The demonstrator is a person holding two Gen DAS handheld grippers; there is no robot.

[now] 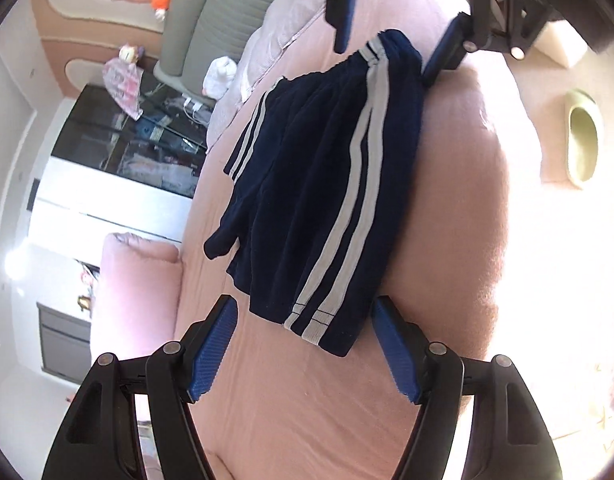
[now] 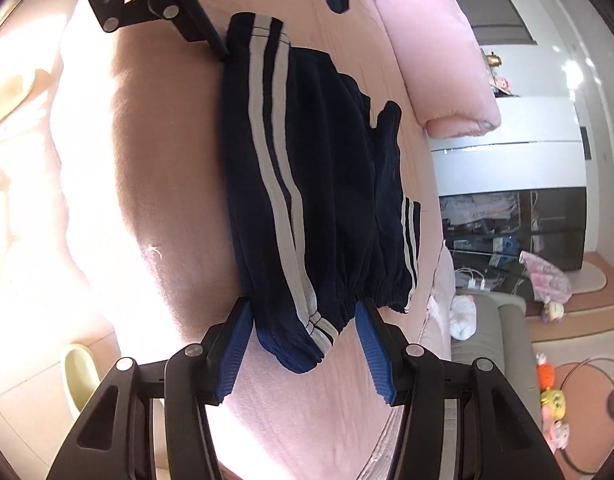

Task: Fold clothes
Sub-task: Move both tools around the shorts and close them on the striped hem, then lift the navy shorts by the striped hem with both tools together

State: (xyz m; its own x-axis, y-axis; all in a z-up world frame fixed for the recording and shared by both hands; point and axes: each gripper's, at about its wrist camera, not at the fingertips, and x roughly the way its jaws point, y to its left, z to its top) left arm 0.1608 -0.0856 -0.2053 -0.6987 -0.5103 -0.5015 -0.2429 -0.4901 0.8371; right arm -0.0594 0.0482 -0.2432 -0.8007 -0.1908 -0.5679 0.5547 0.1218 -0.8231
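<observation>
While the pink bed fills most of both views, its far edges run out of frame and its sunlit side is washed out to near white. Navy shorts with white side stripes lie flat on the bed, folded lengthwise, one leg partly hidden under the other. A pink pillow rests on the bed beyond the shorts' leg hems, its end cut off by the frame. Left tongs stand wide open at the shorts' hem end, one pad on each side of the striped hem, neither pressing on the cloth. Right tongs stand partly open at the shorts' waistband end, pads straddling the gathered elastic without pinching it. Whether any pad brushes the fabric is hard to tell.
</observation>
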